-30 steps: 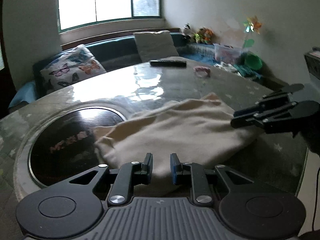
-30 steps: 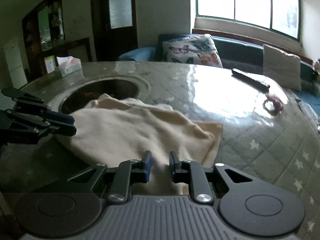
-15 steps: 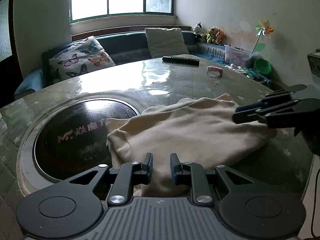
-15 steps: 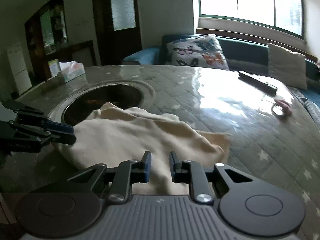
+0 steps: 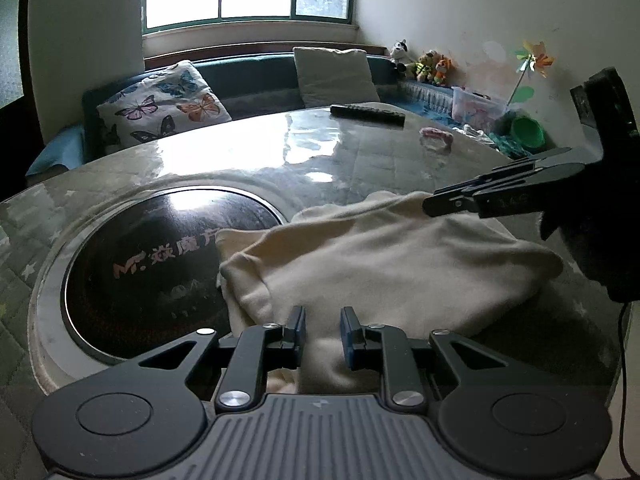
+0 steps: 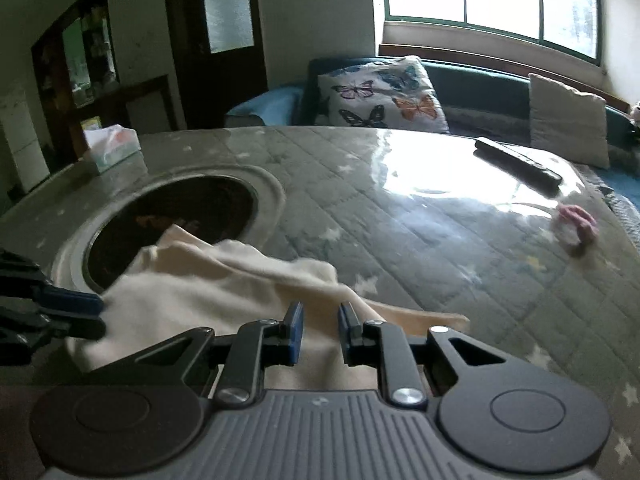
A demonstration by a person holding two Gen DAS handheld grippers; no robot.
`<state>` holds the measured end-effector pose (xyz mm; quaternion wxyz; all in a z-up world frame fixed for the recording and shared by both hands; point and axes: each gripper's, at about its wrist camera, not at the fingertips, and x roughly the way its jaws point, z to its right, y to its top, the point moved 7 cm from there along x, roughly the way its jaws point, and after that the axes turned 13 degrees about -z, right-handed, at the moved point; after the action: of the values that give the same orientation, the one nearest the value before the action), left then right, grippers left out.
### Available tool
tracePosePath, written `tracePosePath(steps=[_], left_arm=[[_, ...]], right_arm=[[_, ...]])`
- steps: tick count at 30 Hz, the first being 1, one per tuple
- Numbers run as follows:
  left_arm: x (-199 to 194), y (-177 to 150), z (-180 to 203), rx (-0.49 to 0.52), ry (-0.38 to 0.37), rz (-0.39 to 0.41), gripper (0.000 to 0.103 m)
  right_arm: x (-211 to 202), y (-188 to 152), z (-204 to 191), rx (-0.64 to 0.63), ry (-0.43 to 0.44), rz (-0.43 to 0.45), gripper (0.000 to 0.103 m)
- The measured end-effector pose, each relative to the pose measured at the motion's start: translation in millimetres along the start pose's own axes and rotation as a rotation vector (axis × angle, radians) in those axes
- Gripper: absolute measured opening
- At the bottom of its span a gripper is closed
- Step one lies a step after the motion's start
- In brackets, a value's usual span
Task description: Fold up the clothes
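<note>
Sofa and window lie behind the round desk (image 5: 248, 160), where a cream garment (image 5: 384, 264) is bunched beside the dark hotplate (image 5: 160, 256). Left claw (image 5: 322, 334) and right claw (image 6: 319, 330), both narrow, each pinch its near edge.

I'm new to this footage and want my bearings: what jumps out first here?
A cream garment lies bunched near the table's front edge, with the left claw and right claw each closed on its near edge. Beside it sits a round black cooktop, and a butterfly pillow brightens the sofa behind.
</note>
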<state>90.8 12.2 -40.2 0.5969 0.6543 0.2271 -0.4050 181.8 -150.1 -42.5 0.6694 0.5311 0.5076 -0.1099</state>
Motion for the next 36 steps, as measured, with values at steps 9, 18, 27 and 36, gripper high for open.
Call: tracePosePath(steps=[9, 18, 27, 36], left_arm=[[3, 2, -18, -0.057, 0.028, -0.013, 0.049], [1, -6, -35, -0.121, 0.069, -0.023, 0.064], [-4, -14, -43, -0.143, 0.091, -0.023, 0.07], [-25, -16, -65, -0.218, 0.132, 0.005, 0.081]], right_arm=[[23, 13, -4, 0.014, -0.01, -0.042, 0.017], [-6, 10, -42, -0.096, 0.017, 0.012, 0.024], [-15, -18, -113, -0.293, 0.102, 0.03, 0.029], [-13, -27, -141, -0.42, 0.053, 0.035, 0.029]])
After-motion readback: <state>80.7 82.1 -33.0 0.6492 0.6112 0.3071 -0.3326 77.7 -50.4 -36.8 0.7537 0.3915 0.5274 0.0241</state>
